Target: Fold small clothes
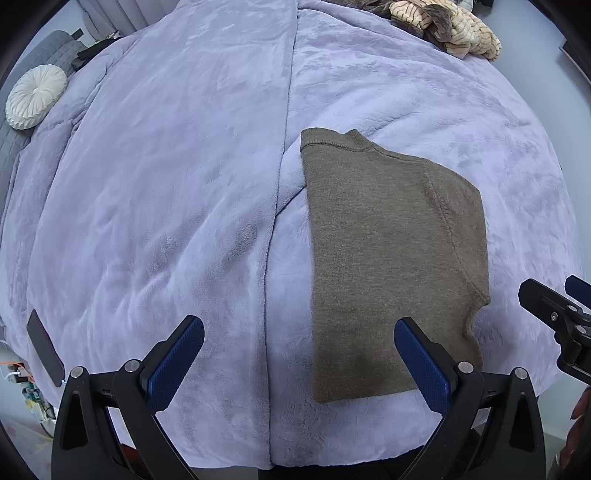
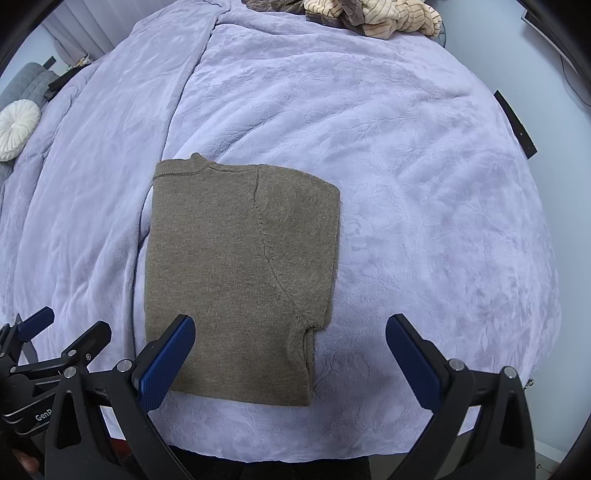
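olive sweater (image 2: 240,266) folded flat – left tongs (image 1: 299,343), right tongs (image 2: 290,341) wide open, empty.

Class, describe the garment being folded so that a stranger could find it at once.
Start at the lavender blanket covering the bed. Near its front edge, just ahead of both open grippers, lies the brown sweater, folded flat. It is plain knit, unlike the striped beige pile at the far end.

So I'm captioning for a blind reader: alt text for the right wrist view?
A folded brown sweater lies flat on a lavender blanket. The open right gripper hovers at its near edge, holding nothing.
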{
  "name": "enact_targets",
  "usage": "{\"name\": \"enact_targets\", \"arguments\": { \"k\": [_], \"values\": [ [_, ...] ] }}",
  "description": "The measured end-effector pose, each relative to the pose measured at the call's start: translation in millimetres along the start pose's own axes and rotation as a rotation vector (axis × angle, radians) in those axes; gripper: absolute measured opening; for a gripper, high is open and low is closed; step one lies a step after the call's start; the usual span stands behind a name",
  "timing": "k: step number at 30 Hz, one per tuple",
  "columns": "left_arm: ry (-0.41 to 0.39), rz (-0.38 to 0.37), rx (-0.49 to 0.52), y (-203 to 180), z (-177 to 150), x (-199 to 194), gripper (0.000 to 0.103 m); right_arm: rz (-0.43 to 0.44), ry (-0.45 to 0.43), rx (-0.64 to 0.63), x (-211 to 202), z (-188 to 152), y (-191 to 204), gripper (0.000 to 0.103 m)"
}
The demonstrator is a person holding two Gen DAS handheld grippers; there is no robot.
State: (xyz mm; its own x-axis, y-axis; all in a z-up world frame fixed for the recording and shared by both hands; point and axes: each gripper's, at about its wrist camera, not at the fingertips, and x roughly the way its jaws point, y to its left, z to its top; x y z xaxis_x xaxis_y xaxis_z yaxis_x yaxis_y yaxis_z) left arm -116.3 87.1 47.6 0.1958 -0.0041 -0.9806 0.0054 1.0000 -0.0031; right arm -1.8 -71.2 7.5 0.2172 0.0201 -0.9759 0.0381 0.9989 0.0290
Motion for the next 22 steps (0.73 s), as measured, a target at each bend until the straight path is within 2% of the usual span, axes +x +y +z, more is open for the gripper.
{"name": "enact_targets", "arguments": {
  "k": [17,22],
  "values": [
    [-0.038,0.005,0.001,1.9,4.7,-4.7,0.103,-0.002,0.011,-0.011,2.4,-0.9,1.4,0.103],
    [-0.029,-0.004,0.011,0.6,3.8,-3.8,0.103,-0.004,0.018,-0.006,4.8,-0.5,-2.1,0.103]
  ]
}}
